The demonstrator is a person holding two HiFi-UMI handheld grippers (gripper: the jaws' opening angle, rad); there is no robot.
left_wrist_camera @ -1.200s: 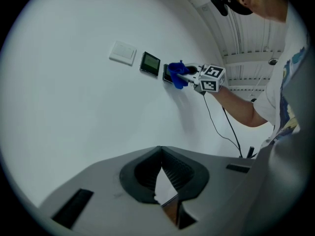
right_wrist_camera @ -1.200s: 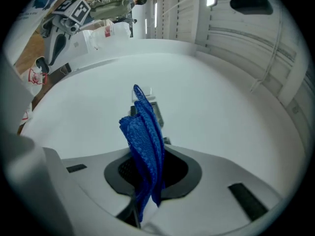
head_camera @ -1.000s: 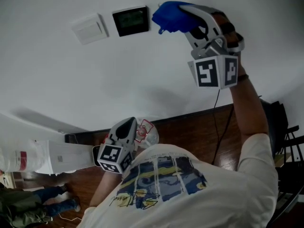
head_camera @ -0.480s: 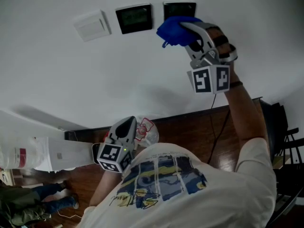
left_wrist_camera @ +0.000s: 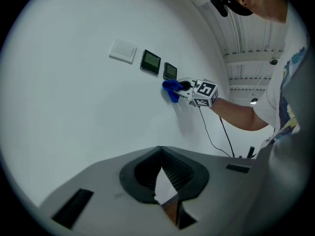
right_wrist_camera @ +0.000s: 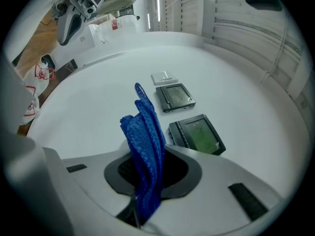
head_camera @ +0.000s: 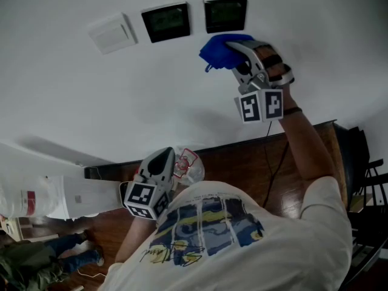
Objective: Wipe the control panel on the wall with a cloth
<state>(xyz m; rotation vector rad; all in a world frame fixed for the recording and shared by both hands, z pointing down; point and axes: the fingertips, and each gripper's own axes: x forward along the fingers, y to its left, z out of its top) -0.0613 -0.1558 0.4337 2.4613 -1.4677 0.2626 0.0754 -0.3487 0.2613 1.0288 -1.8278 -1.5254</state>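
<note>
Two black control panels are set side by side in the white wall, the left panel (head_camera: 165, 22) and the right panel (head_camera: 225, 14). My right gripper (head_camera: 235, 48) is raised to the wall just below the right panel, shut on a blue cloth (head_camera: 217, 50). In the right gripper view the cloth (right_wrist_camera: 145, 146) stands up out of the jaws, with the right panel (right_wrist_camera: 197, 134) close beside it and the left panel (right_wrist_camera: 174, 96) beyond. My left gripper (head_camera: 162, 156) hangs low by the person's chest, away from the wall, shut and holding nothing.
A white switch plate (head_camera: 112, 33) sits left of the panels. A black cable (head_camera: 274, 156) hangs down the wall to the dark wood floor (head_camera: 254, 162). A clear bag with red print (head_camera: 188, 167) lies near the left gripper. A white cylinder (head_camera: 42, 202) lies low at left.
My right gripper has slid down the wall with the cloth, off the right panel, which is now uncovered. The left gripper has stayed in place.
</note>
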